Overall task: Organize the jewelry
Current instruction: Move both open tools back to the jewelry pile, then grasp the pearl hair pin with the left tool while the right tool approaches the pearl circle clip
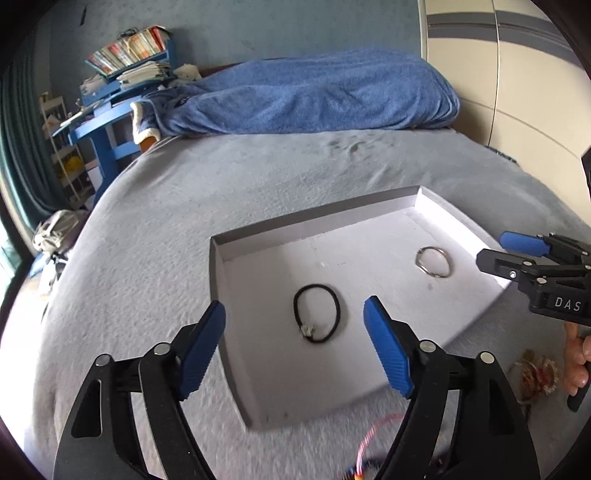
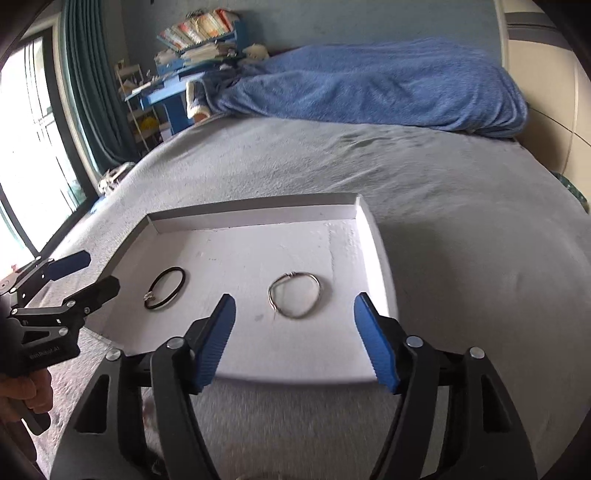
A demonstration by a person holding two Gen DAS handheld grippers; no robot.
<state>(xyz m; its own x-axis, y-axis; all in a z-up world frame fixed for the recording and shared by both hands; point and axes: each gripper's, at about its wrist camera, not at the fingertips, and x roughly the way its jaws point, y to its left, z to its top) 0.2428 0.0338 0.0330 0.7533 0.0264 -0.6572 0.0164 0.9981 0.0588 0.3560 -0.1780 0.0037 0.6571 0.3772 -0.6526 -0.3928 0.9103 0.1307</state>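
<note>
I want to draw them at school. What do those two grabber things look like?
The left gripper and right gripper look alike: black plastic frames with triangular cut-outs, round silver bolts, and two flat, ribbed blue fingers. Seen from the left wrist, the right one has white letters "DAS" on its side. No cables show.

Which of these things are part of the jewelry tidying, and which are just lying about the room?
Part of the job: white tray, black band, silver ring, red-white cord, gold piece.

Just lying about: blue blanket, books, curtain.
</note>
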